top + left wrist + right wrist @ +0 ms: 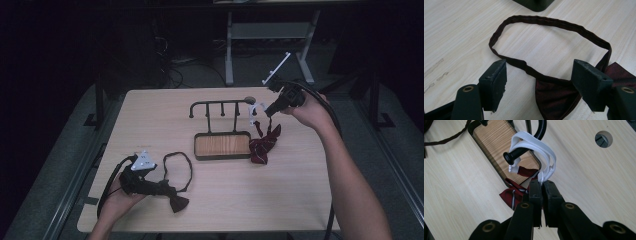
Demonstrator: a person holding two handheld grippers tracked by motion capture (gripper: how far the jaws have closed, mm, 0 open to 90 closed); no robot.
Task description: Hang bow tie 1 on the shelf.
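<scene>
Red striped bow tie point(264, 145) hung from white elastic strap point(541, 150), strap looped over right-hand hook of black rack point(220, 107), bow drooping beside rack's wooden base. Dark maroon bow tie point(554, 96) lay flat near left, band point(544, 21) spread in open loop.

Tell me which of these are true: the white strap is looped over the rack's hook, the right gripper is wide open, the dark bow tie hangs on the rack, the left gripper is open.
1. The white strap is looped over a hook of the rack. True.
2. The right gripper is wide open. False: it is shut on the strap.
3. The dark bow tie hangs on the rack. False: it lies on the table.
4. The left gripper is open. True.
</scene>
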